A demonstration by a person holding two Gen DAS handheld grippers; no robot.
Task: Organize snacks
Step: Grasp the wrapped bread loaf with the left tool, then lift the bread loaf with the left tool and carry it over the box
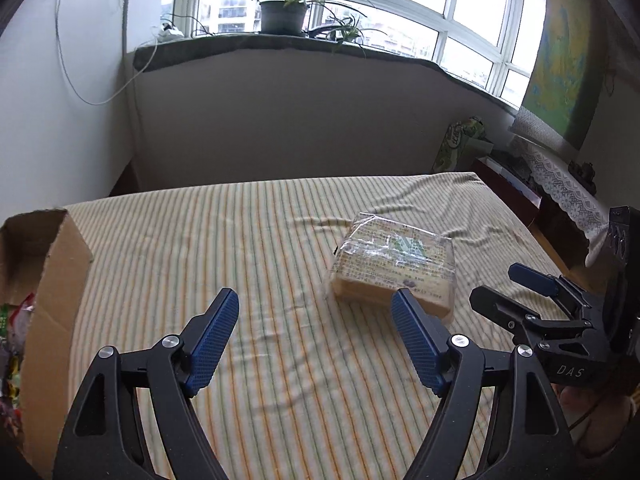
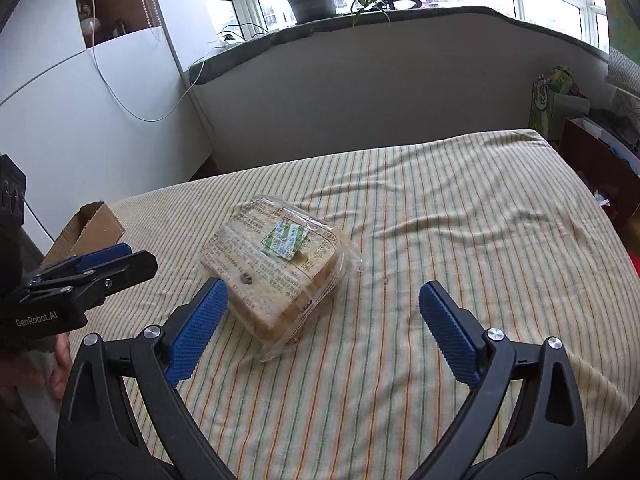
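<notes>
Sliced bread pack (image 2: 272, 268) — clear, labelled wrap.

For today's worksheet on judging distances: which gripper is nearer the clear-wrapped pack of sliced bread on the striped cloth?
Right, narrowly. The right gripper stands open with its left pad beside the bread pack. The left gripper, also open, sits left of the pack, its right pad near the pack's corner.

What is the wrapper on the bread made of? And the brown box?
The bread wrapper looks like thin clear plastic: it is shiny and crinkly, and the slices show through it. The brown box looks like cardboard: dull brown, with a rough torn edge on its flap.
</notes>
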